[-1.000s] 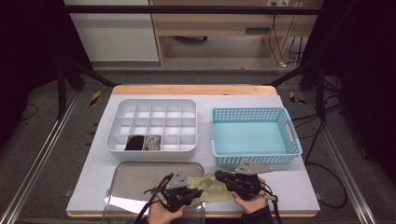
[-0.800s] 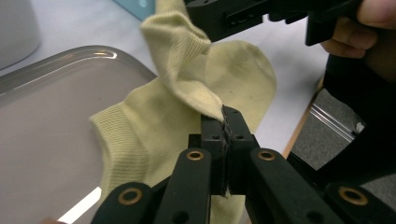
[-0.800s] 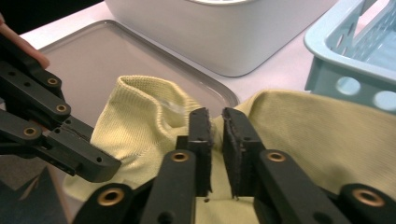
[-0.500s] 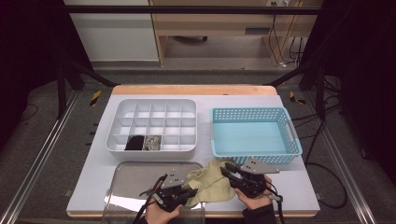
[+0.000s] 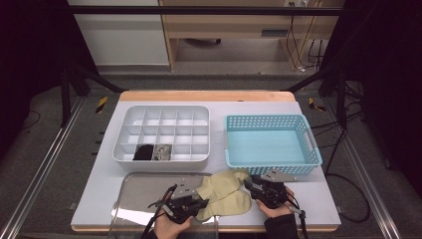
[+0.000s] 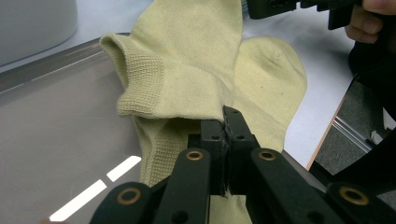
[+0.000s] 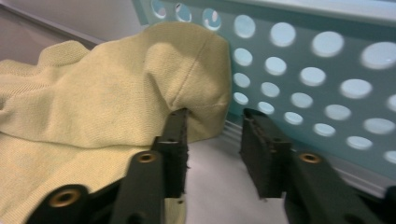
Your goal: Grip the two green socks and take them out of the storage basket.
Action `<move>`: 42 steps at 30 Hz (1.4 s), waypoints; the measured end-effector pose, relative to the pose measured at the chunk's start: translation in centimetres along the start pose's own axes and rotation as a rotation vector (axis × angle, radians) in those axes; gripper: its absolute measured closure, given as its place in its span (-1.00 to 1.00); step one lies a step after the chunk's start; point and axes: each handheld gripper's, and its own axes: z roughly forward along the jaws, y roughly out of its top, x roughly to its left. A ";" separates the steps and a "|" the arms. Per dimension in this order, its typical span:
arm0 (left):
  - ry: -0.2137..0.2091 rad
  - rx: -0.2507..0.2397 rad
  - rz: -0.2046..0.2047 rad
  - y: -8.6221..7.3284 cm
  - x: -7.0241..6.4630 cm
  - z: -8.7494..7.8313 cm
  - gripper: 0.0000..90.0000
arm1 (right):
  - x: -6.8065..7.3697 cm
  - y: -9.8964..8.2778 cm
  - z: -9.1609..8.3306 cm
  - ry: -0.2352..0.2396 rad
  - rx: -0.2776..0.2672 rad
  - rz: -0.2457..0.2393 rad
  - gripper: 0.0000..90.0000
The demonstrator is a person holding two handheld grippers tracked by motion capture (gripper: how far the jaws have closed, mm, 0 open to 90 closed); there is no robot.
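The right gripper [image 5: 252,187] has let go; its jaws have just been opening, nothing pinched. The left gripper [image 5: 199,205] clamps two socks [image 5: 224,191] at the worktop's near edge, across one tray [image 5: 144,186].

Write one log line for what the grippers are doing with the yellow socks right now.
left hand-held gripper: shut on pale yellow knit socks | right hand-held gripper: jaws just opened, nothing between them | socks: half on shiny metal tray

At twelve o'clock my right claw [image 7: 212,135] meets the blue basket [image 5: 271,164] wall, the socks [image 5: 224,191] pressing at nine. Bare surface [image 5: 318,199] lies free at three; the divided box [image 5: 164,157] blocks eleven.
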 end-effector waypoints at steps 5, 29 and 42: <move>-0.001 -0.004 -0.002 0.0 0.1 0.0 0.95 | -0.2 0.1 0.2 0.023 -0.001 -0.004 0.77; -0.025 -0.056 -0.020 0.6 0.1 -1.7 0.95 | 1.2 1.0 -1.9 0.087 -0.020 0.010 0.91; -0.051 0.059 -0.015 0.2 -1.2 -0.4 0.90 | 0.8 -1.0 -4.8 0.076 0.154 0.115 0.86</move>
